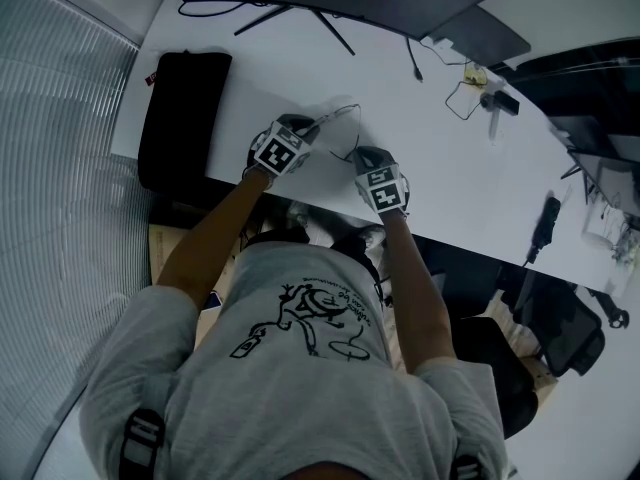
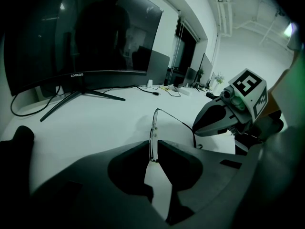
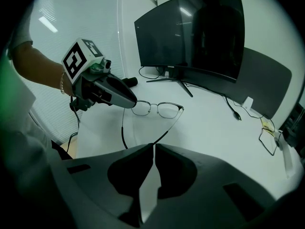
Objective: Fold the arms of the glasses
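Observation:
Thin-rimmed metal glasses (image 3: 157, 109) are held just above the white desk (image 1: 440, 158), between the two grippers. My left gripper (image 2: 152, 149) is shut on one end of the frame front (image 2: 153, 128), which I see edge-on running away from the jaws. In the right gripper view the left gripper (image 3: 107, 92) covers that end, and the near arm (image 3: 123, 130) hangs down from it. My right gripper (image 3: 153, 147) is shut on the end of the other arm (image 3: 169, 128), which stands out from the frame. The head view shows both grippers (image 1: 312, 128) (image 1: 362, 153) close together.
A large dark curved monitor (image 3: 190, 32) on a splayed stand sits at the back of the desk. A black pouch (image 1: 180, 113) lies at the left. Cables (image 1: 465, 88) and small gadgets lie at the right. The desk's near edge runs just under the grippers.

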